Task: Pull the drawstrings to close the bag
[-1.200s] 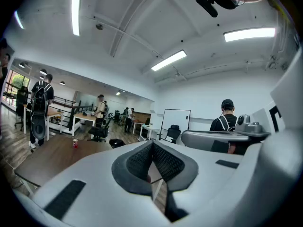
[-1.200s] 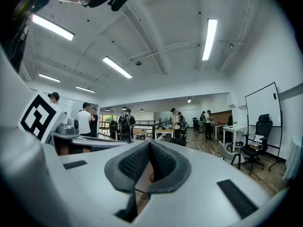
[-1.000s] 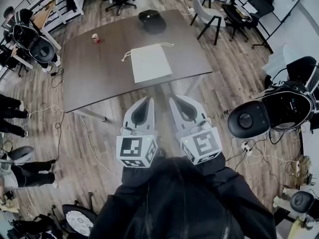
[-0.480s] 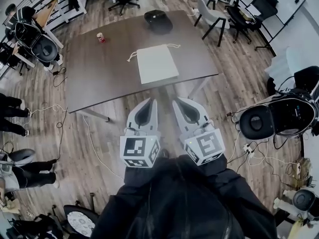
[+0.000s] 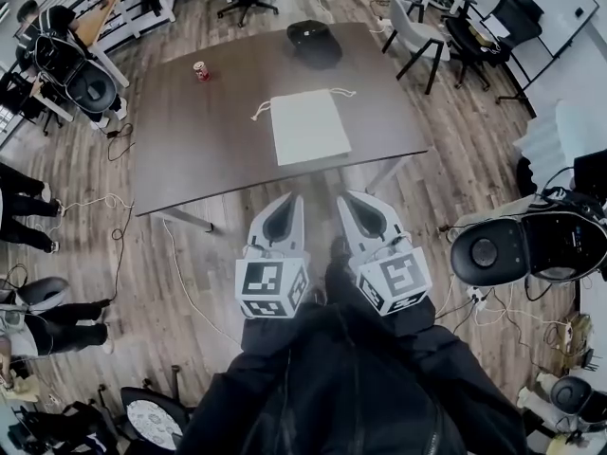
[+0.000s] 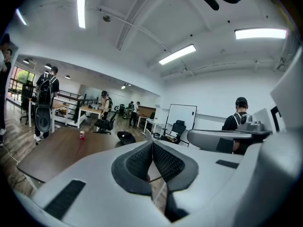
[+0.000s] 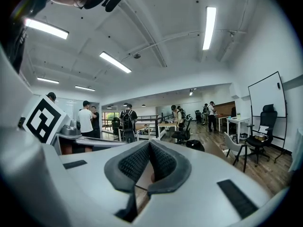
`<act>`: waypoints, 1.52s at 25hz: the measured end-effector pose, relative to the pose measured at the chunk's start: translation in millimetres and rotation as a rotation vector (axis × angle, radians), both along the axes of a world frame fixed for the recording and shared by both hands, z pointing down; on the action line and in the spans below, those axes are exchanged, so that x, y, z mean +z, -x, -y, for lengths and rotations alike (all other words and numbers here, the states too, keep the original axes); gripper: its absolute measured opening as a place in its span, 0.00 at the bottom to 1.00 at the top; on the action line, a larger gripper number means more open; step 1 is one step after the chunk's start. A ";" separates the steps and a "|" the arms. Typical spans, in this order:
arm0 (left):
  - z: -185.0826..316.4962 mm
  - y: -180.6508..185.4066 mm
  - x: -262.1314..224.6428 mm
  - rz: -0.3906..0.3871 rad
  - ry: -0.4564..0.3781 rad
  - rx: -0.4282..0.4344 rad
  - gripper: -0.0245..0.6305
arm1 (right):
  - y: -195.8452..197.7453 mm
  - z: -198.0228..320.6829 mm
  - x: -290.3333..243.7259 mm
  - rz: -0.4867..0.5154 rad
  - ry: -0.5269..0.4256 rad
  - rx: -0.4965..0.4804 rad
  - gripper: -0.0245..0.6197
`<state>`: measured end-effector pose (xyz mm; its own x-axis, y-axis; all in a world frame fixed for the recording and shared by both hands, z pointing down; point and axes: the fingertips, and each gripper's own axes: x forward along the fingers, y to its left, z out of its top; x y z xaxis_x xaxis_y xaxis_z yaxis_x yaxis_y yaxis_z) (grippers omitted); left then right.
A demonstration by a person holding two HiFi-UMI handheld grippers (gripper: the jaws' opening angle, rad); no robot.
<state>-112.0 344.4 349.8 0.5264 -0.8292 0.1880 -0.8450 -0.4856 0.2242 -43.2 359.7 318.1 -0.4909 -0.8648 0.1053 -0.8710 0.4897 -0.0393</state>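
Observation:
A white drawstring bag [image 5: 310,126] lies flat on the dark brown table [image 5: 190,150], its cream drawstrings [image 5: 260,111] trailing from the far end on both sides. My left gripper [image 5: 293,200] and right gripper [image 5: 344,199] hover side by side over the floor, short of the table's near edge and apart from the bag. Both are shut with nothing between the jaws. In the left gripper view the left gripper [image 6: 152,143] shows its pads [image 6: 140,161] meeting. In the right gripper view the right gripper [image 7: 148,144] is closed the same way.
A red can [image 5: 201,70] stands at the table's far left and a black bag [image 5: 315,42] at its far edge. Office chairs [image 5: 422,36] stand to the right, people [image 5: 43,36] and desks at the far left, cables [image 5: 180,273] on the wooden floor.
The table and bag have drifted slightly right and down in the head view. Both grippers stay shut and side by side, a little nearer the table edge.

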 end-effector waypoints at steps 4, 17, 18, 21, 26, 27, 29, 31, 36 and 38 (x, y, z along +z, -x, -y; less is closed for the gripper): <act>32.1 -11.8 9.7 0.013 0.019 -0.005 0.09 | -9.8 36.6 11.8 0.010 0.012 -0.019 0.07; 214.2 -51.5 17.5 0.057 0.027 -0.078 0.09 | -59.0 225.7 21.4 0.052 0.029 -0.082 0.07; 228.1 -55.4 17.4 0.061 0.031 -0.080 0.09 | -63.1 240.4 20.6 0.055 0.033 -0.087 0.07; 270.3 -64.6 18.3 0.071 0.042 -0.090 0.09 | -73.3 282.4 19.6 0.060 0.043 -0.104 0.07; 331.2 -72.9 32.4 0.075 0.081 -0.107 0.09 | -90.8 343.6 32.3 0.066 0.081 -0.110 0.07; 340.4 -72.5 37.2 0.076 0.090 -0.111 0.09 | -93.6 353.4 36.3 0.065 0.093 -0.110 0.07; 355.7 -69.1 49.2 0.081 0.111 -0.127 0.09 | -99.0 370.3 45.6 0.062 0.112 -0.112 0.07; 369.5 -62.1 63.2 0.091 0.134 -0.150 0.09 | -104.5 386.2 55.4 0.055 0.127 -0.115 0.07; 394.6 -28.1 102.3 0.111 0.231 -0.217 0.09 | -108.5 421.3 85.4 0.025 0.204 -0.114 0.07; 400.6 -16.3 115.5 0.106 0.262 -0.241 0.09 | -108.3 431.1 100.5 0.011 0.236 -0.114 0.07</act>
<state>-95.6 -56.1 465.3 0.2885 -0.8433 0.4535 -0.9532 -0.2079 0.2197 65.2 -71.4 418.6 -0.5860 -0.7561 0.2915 -0.8097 0.5608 -0.1732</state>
